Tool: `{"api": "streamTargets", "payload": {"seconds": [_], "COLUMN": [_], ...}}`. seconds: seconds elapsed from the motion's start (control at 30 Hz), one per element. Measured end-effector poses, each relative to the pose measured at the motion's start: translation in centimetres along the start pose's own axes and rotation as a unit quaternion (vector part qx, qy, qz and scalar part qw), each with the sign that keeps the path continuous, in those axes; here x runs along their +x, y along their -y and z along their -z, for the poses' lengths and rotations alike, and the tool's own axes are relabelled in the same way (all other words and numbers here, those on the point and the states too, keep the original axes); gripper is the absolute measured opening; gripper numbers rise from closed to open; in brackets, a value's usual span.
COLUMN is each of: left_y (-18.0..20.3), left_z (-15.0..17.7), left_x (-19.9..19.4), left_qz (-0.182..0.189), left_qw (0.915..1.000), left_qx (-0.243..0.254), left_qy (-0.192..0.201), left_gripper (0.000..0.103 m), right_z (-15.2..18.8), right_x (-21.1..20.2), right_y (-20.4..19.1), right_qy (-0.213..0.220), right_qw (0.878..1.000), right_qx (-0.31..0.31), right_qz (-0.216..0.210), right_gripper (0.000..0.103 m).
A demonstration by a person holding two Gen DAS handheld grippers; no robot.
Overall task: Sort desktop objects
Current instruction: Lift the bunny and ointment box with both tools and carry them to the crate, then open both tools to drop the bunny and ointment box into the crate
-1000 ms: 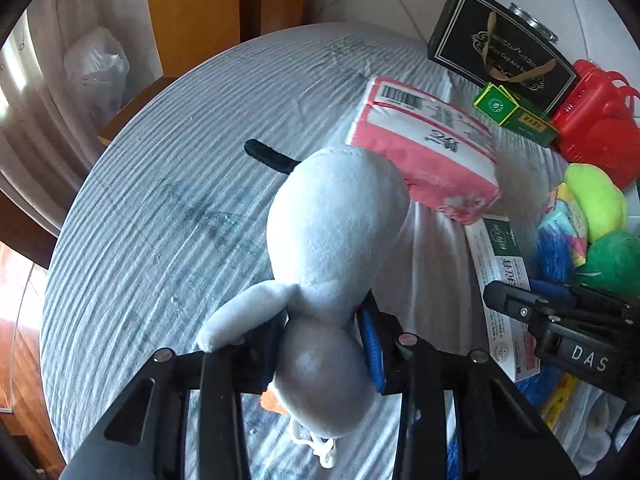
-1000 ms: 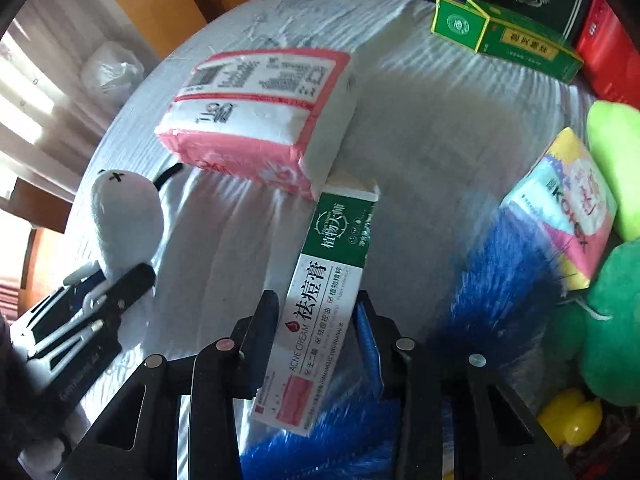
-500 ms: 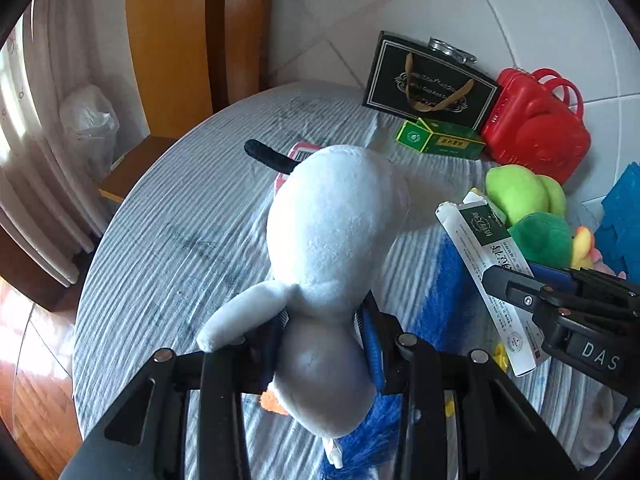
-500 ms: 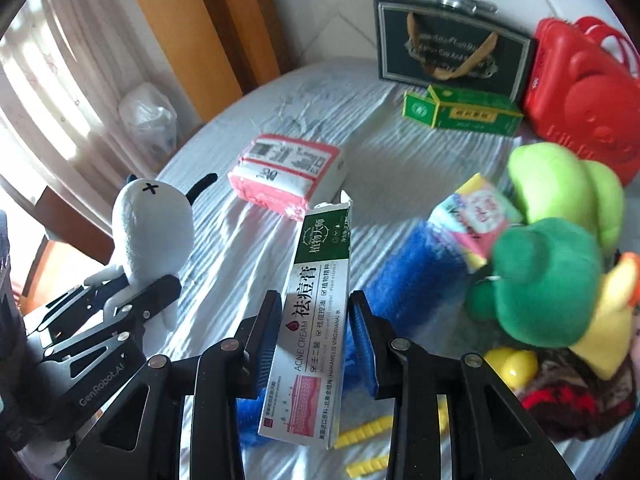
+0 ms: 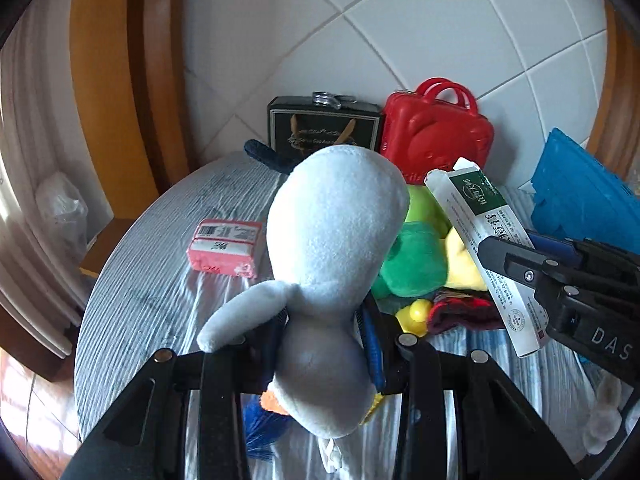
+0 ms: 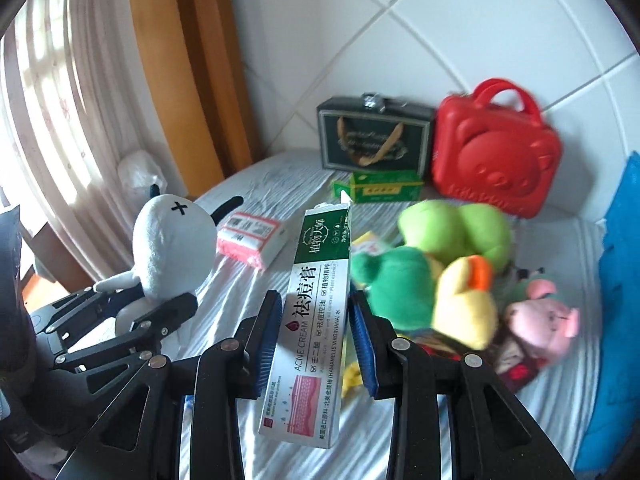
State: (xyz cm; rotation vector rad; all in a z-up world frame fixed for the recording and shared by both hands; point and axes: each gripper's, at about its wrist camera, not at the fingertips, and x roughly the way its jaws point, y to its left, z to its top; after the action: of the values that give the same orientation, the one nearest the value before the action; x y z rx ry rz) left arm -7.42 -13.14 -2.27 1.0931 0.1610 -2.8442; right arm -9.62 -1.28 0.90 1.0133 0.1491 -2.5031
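Observation:
My left gripper [image 5: 322,344] is shut on a white plush toy [image 5: 332,240] with a big round head and black ears, held well above the striped tablecloth [image 5: 152,280]. The same white plush toy [image 6: 168,244] shows at the left of the right wrist view, in the left gripper [image 6: 132,312]. My right gripper [image 6: 314,338] is shut on a long white-and-green acne cream box [image 6: 316,300], lifted off the table; that cream box [image 5: 484,248] and the right gripper [image 5: 520,266] appear at the right of the left wrist view.
A pink-and-white packet [image 6: 252,236] lies on the cloth. At the back stand a black gift bag [image 6: 372,140], a green box [image 6: 384,186] and a red bear-shaped case [image 6: 496,160]. Green, yellow and pink plush toys [image 6: 440,280] are heaped at right, beside a blue sheet [image 6: 620,280].
Both grippers have risen from the table with the plush toy and the cream box. The views now take in the tiled wall and the whole tabletop from higher up.

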Motion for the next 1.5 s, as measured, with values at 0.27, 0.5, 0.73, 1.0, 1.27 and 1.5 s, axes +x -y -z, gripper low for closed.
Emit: {"api": "streamTargets", "payload": {"seconds": [0.27,0.5,0.73,1.0,1.27,1.5], "left_y": [13.1,25.8,37.4,48.3,58.3,61.7], "left_z": [-1.6,-2.8,-3.4,-4.1,-3.1,-2.5], "left_x": [-3.4,-6.1,-8.4,-10.3,-10.3,-8.0], "left_qz": [0.049,0.093,0.119,0.152,0.188,0.19], "left_qw": [0.9958,0.9873,0.9774,0.9646,0.9509,0.9497], "left_qx": [0.065,0.107,0.144,0.182,0.226,0.239], "left_qy": [0.041,0.07,0.098,0.116,0.096,0.068], "left_gripper": [0.035,0.035,0.035,0.035,0.035,0.035], "right_z": [1.7,3.4,5.7,9.3,13.0,14.6], "right_x": [-10.0,-18.9,-26.6,-33.1,-34.5,-34.1], "right_y": [8.7,17.6,27.0,36.8,44.2,47.4], "right_qy": [0.072,0.124,0.166,0.179,0.15,0.138], "right_qw": [0.995,0.983,0.965,0.938,0.927,0.927], "right_qx": [0.028,0.055,0.087,0.12,0.167,0.18], "right_qz": [0.064,0.123,0.181,0.271,0.3,0.298], "right_gripper": [0.034,0.034,0.034,0.034,0.034,0.034]}}
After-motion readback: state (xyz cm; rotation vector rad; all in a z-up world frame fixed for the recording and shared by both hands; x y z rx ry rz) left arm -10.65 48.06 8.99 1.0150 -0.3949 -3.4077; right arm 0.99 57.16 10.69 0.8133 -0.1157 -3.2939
